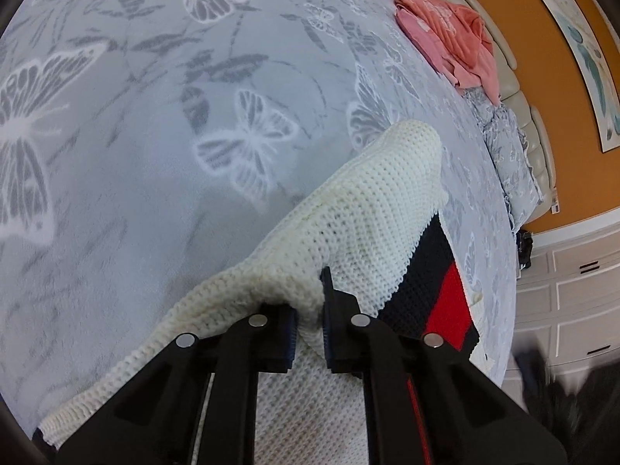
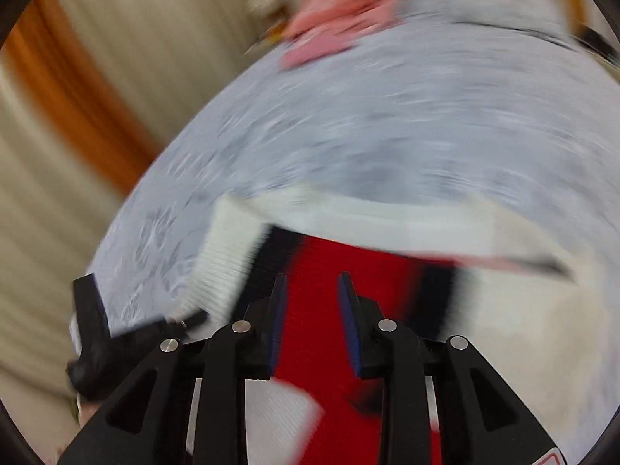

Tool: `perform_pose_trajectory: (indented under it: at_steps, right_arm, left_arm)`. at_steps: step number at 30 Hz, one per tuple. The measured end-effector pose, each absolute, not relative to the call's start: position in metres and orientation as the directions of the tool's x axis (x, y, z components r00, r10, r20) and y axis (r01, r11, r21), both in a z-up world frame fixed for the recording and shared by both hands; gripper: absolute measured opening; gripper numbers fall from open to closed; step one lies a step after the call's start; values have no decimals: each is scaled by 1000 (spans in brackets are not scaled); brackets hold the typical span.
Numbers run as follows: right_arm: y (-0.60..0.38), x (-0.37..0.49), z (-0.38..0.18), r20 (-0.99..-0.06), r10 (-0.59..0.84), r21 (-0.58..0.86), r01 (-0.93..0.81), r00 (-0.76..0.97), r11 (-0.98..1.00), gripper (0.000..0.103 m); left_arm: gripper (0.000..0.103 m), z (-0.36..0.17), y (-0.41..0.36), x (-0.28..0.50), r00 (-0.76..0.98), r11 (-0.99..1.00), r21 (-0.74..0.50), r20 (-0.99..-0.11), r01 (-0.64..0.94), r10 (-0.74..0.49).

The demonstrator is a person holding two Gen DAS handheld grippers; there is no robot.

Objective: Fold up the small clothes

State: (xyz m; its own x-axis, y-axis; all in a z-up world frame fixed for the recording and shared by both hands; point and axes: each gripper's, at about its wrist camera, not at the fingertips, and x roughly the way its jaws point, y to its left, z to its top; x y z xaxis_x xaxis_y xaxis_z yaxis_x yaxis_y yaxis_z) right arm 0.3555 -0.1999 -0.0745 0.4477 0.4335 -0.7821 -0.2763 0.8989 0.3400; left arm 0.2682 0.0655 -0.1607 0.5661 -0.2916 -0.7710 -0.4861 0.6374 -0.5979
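A small white knitted sweater [image 1: 364,217] with a dark navy and red stripe [image 1: 445,302] lies on a grey bedspread with butterflies [image 1: 155,155]. My left gripper [image 1: 310,310] is shut on a fold of the white knit and holds it lifted. In the blurred right wrist view the same sweater [image 2: 387,224] shows its red band [image 2: 321,310]. My right gripper [image 2: 312,290] is open just above the red band, with nothing between its fingers. The other gripper [image 2: 93,333] shows at the lower left there.
A pink garment [image 1: 449,35] lies crumpled at the far side of the bed, also in the right wrist view [image 2: 341,11]. A padded headboard [image 1: 523,97], an orange wall and white drawers [image 1: 573,302] are beyond the bed. Curtains [image 2: 77,116] hang at the left.
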Motion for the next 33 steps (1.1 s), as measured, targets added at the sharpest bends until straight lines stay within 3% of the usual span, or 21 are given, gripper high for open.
perform_pose_trajectory:
  at_steps: [4,6,7,8,14,18,22,25,28,30,32,33]
  right_arm:
    - [-109,416,-106,-828,445,315,-373,342,873,47]
    - [-86,432,-118,-836,451,321,-387,314,864,48]
    - [-75,439,-127,-831,480,356,-393,283,848,37]
    - [-69,445,-134,-829,493,374,-395,263,839,8]
    - [-45,473,-135,-834,442,301,-399,330,866,5]
    - [-47,481,-148,-826,469,356,-355,314,865,5]
    - [-107,427,-100,-720,511,409,-307,470,859,12]
    - [-192,358,-80,-710,404,342,-218,577,914,14]
    - [-292,294,-85,-774,153,188,-7,614,982,17]
    - [-351,270,-109,-840,44,135,129,541,982,17]
    - [-385,260,-144,-897,-8,75,170,443,983,1]
    - [-394,254,-144,-877,47,130,141,478,981,1]
  left_arm:
    - [10,-162,67,269,560,645,-599,-771,-475,-303]
    - [10,-163,68,269,556,654,-596,-772,-466,-308]
    - [10,-163,67,270,556,655,-596,-772,-464,-309]
    - [10,-164,69,270,559,656,-602,-767,-455,-315]
    - [10,-167,82,272,582,616,-638,-742,-462,-332]
    - [10,-164,78,275,580,661,-600,-760,-451,-293]
    - [10,-163,78,275,576,670,-597,-761,-442,-298]
    - [10,-159,78,274,571,696,-579,-768,-425,-290]
    - [10,-157,77,274,569,707,-568,-773,-422,-281]
    - [10,-157,75,274,568,720,-554,-778,-418,-269]
    - [10,-155,69,275,562,754,-515,-792,-408,-238]
    - [11,-152,65,275,552,773,-491,-803,-401,-224]
